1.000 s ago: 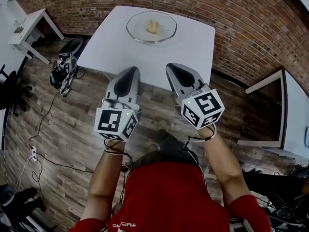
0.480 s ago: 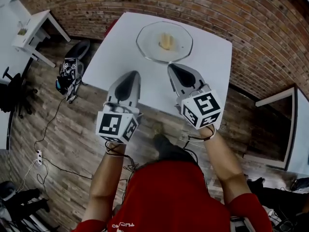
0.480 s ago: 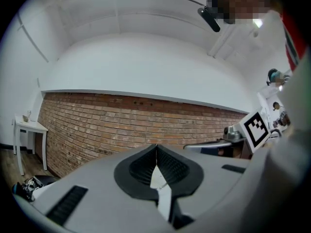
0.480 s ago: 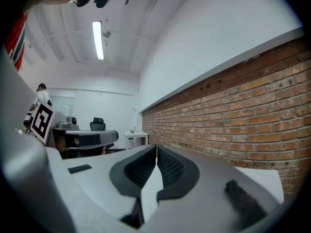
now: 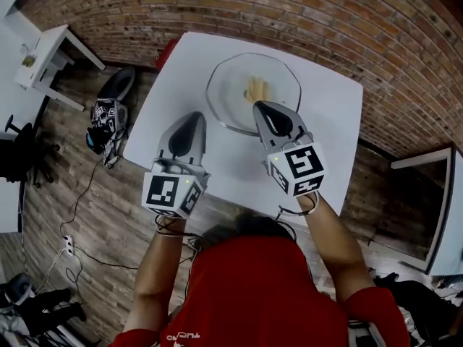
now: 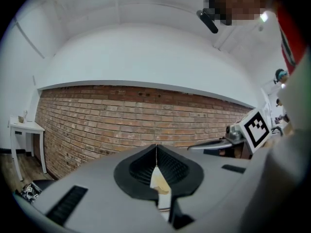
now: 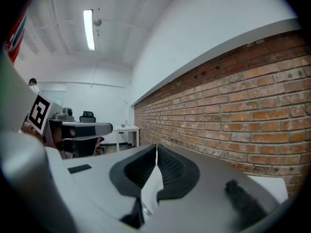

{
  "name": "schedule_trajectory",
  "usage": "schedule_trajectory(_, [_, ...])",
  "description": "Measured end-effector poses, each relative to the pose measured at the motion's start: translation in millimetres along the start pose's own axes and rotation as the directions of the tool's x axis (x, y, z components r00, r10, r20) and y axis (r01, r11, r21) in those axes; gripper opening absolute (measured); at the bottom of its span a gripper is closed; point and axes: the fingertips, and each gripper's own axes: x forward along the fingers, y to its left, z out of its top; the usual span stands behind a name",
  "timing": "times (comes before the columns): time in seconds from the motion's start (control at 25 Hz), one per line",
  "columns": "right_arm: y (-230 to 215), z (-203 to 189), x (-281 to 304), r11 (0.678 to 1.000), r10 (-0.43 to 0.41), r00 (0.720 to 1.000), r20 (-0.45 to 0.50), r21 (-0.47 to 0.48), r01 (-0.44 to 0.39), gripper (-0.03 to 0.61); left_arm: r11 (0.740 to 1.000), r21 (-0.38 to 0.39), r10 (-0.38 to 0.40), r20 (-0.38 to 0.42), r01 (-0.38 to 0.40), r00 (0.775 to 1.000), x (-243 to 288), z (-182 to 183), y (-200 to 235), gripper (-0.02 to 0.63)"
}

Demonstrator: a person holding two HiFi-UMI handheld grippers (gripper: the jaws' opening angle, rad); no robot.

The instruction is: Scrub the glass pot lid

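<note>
The round glass pot lid [image 5: 235, 100] lies on the white table [image 5: 325, 143], toward its far side. A small yellow piece [image 5: 255, 89] shows at the lid's middle. My right gripper [image 5: 259, 105] is shut and empty, and its tip reaches over the lid's near rim. My left gripper [image 5: 195, 116] is also shut and empty, hanging over the table's left part just short of the lid. In the left gripper view the jaws [image 6: 156, 147] meet in a thin line, as they do in the right gripper view [image 7: 155, 145]. Neither gripper view shows the lid clearly.
A brick wall [image 5: 289, 13] runs behind the table. On the wooden floor at the left stand a small white side table [image 5: 43, 53], black gear [image 5: 105, 118] and cables. Another white table [image 5: 448, 215] stands at the right.
Both grippers have moved forward from above the floor to over the table. The right one's tip now overlaps the lid's near rim. Both stayed shut.
</note>
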Motion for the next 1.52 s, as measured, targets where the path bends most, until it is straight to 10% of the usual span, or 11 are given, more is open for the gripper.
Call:
schedule_trajectory(0.52, [-59.9, -19.7, 71.0, 0.986, -0.165, 0.980, -0.109, 0.011, 0.168, 0.031, 0.995, 0.024, -0.098, -0.074, 0.100, 0.992, 93.3, -22.4, 49.5, 0.020])
schedule_trajectory(0.88, [-88.6, -54.3, 105.3, 0.937, -0.337, 0.909, -0.245, 0.011, 0.350, 0.032, 0.977, -0.008, -0.211, -0.205, 0.213, 0.956, 144.4, -70.7, 87.2, 0.021])
schedule_trajectory(1.2, [-100.2, -97.7, 128.1, 0.891, -0.400, 0.823, -0.405, 0.041, 0.453, 0.043, 0.952, -0.068, -0.303, -0.320, 0.297, 0.898, 177.6, -106.5, 122.4, 0.030])
schedule_trajectory(1.52, [-109.3, -139.1, 136.4, 0.859, -0.386, 0.745, -0.544, 0.082, 0.505, 0.143, 0.918, -0.195, -0.396, -0.466, 0.345, 0.791, 205.1, -150.9, 131.0, 0.179])
